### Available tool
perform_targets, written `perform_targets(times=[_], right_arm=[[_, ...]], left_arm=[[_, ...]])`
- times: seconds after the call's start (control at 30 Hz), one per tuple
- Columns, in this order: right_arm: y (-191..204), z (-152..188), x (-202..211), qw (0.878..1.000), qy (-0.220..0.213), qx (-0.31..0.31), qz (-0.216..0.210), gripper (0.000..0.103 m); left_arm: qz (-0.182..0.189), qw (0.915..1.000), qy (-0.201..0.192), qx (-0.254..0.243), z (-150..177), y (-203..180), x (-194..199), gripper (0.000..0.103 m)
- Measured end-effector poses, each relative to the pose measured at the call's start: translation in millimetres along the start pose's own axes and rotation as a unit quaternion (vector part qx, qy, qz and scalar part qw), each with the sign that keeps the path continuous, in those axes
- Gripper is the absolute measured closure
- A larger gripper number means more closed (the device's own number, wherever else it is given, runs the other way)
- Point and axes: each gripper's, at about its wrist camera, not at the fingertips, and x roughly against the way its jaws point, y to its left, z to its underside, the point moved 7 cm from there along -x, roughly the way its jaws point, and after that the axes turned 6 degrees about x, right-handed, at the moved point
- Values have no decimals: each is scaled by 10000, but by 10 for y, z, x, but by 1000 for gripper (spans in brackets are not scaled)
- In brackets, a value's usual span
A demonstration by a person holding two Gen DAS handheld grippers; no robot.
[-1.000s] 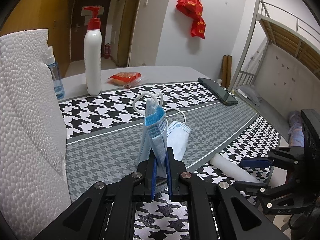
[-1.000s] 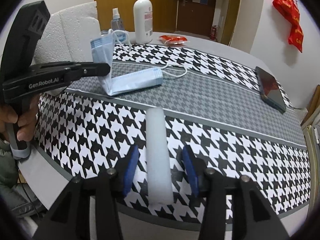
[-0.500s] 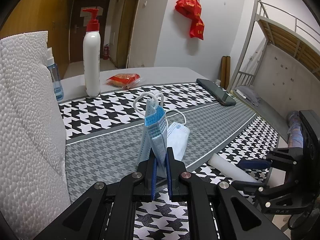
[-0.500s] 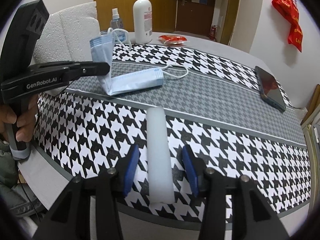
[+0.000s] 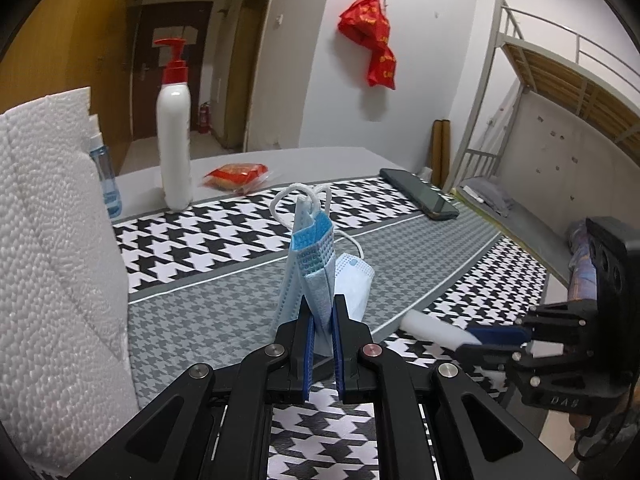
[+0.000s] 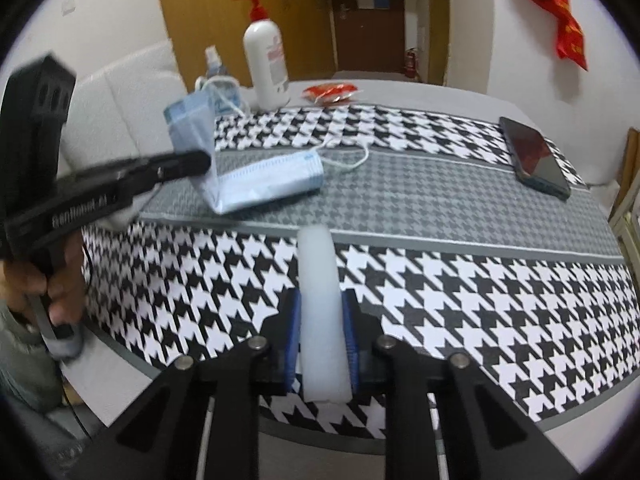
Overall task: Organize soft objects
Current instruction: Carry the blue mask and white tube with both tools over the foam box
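While the left gripper (image 5: 322, 320) stays clenched on the folded end of a blue face mask (image 5: 312, 264), holding that end upright above the grey middle band of the table (image 6: 460, 200), the right gripper (image 6: 322, 336) has just been closing, and its blue pads (image 6: 294, 332) now press both sides of a white foam roll (image 6: 320, 280). The roll lies on the black-and-white checked strip along the near edge of the table, its long axis pointing straight away from the right gripper toward the grey band, so the jaws take it across its width at the near end. The far end of the roll stops just short of the grey band.

The rest of the mask trails down from the left gripper and lies flat on the grey band, toward the left edge of the table, with a white ear loop (image 6: 348, 160) stretched out past it. Mask and roll are apart, the mask farther in and to the left of the roll as the right wrist view has it. The right hand is plainly the nearer one to the roll; the left gripper sits over the left side of the table, beside a white padded sheet (image 5: 52, 240) that stands there.

I judge the coming move to be a lift of the roll. Gripped at one end only, its free length may sag or swing.
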Motion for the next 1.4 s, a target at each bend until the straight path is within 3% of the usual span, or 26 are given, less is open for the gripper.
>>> perform_targets(times=[0.27,0.8,1.4], right_arm=[[62,-148,272,9989,-442,-148,-21,79],[89,-205,568,9964,-832,-125,77,79],[247,-426,904,9908,-1353,27,17,79]], left_arm=[[0,9997,-197,-154,-58,-95,161,94],[5,9978,-518,-416,-95,-235,483,96],[-343,9918,-1068,-616,-259,-259,990,96]])
